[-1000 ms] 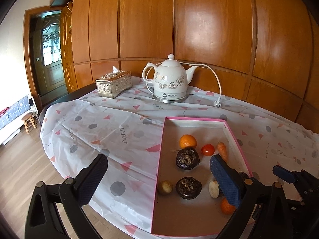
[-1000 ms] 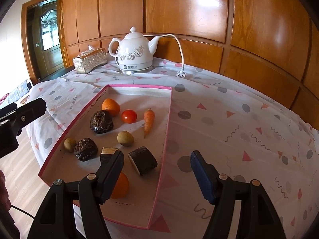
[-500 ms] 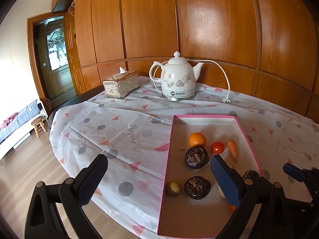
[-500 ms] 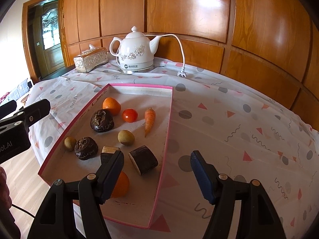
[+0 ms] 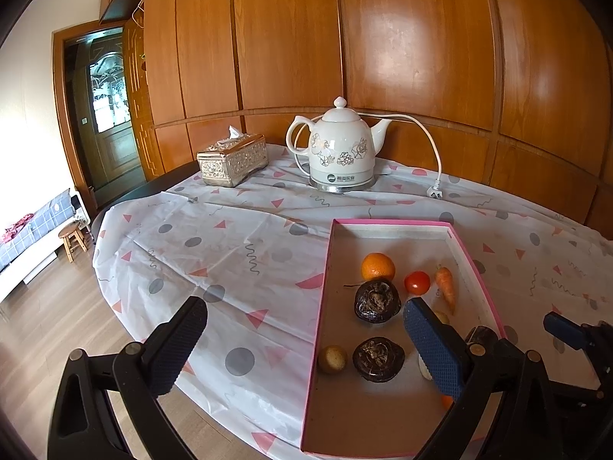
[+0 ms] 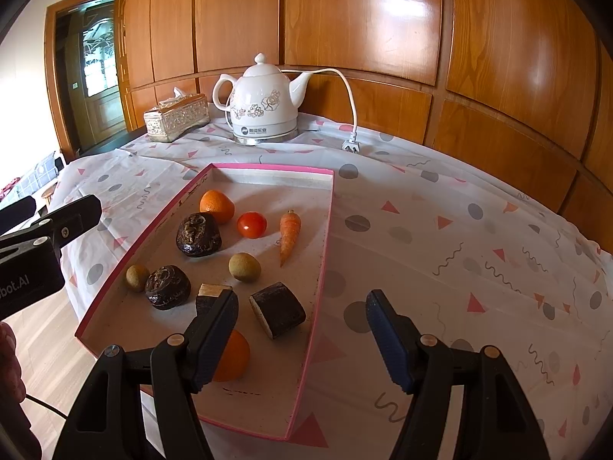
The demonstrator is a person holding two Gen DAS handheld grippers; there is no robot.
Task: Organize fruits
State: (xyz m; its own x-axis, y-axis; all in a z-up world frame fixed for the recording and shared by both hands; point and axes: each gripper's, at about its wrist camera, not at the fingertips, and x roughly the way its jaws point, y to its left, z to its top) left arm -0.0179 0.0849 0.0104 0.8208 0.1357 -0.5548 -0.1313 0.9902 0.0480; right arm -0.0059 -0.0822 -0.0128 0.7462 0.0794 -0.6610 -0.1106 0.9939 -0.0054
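Hovering at the near end of the pink-edged tray, both claws stand wide and hold nothing. The right claw is over the tray's near right corner, with its left finger inside the tray and its right finger over the cloth of the counter. Just under that left finger lies an orange, half hidden, and a dark cut piece lies just ahead between the fingers. The carrot lies farther up the tray, with its long axis running nearly along the way the claw points (the tip toward the claw). The left claw straddles the tray's left wall, its right finger above the fruit. For the near orange, I judge the right claw is the closer one, and it needs only to go down and a little left.
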